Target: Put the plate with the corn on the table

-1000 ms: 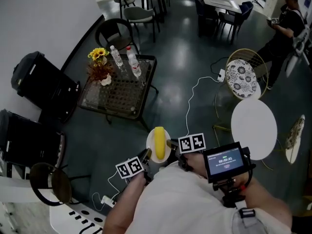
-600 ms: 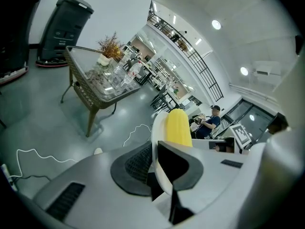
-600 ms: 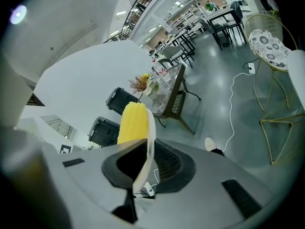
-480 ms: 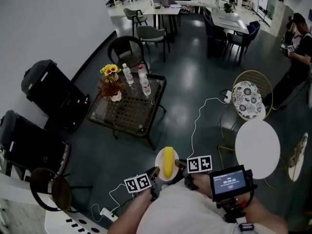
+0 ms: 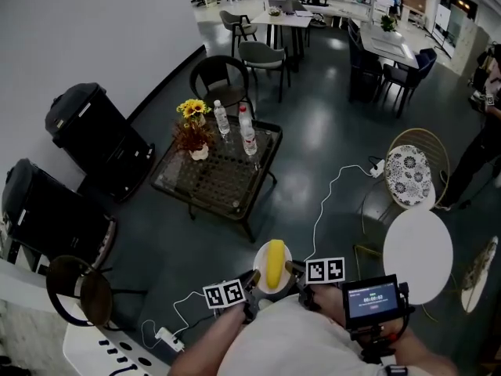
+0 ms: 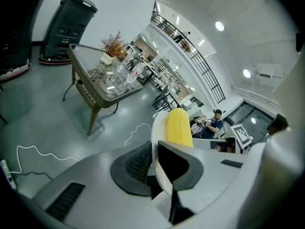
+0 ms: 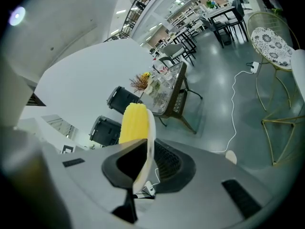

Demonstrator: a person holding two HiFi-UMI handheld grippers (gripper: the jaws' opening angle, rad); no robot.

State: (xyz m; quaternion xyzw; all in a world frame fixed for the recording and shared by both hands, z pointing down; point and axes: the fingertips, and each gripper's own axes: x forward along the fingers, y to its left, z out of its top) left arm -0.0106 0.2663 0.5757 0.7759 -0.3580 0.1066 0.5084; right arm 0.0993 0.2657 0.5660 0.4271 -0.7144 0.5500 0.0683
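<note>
Room: large hall with a dark glossy floor (image 5: 313,116); the dining furniture at the far end is too small to make out in detail.
Plate: the white plate (image 5: 260,258) is held in the air low in the head view, close to the person's chest and well apart from either table. Its near edge is hidden behind the grippers.
Corn: a yellow cob of corn (image 5: 275,263) lies lengthwise on the plate, pointing away from the person.
Left gripper: the left gripper (image 6: 156,165) has its jaws clamped on the plate's left rim, which runs edge-on between the pads.
Right gripper: the right gripper (image 7: 147,162) is pinched on the opposite rim in the same way.
Screen: a small screen (image 5: 371,298) sits by the right hand; its print is unreadable.
Glass-topped table: the glass-topped table (image 5: 227,182) stands ahead of the plate across bare floor. It carries flowers (image 5: 193,110) and water bottles (image 5: 248,138) at its far corner.
Round white table: the round white table (image 5: 419,257) is to the right, partly covered by the screen.
Cable: a white cable (image 5: 322,202) snakes over the floor between the two tables.
Cases: black cases (image 5: 94,131) stand by the left wall.
Bystander: a person (image 5: 489,77) is cut off by the right edge.
</note>
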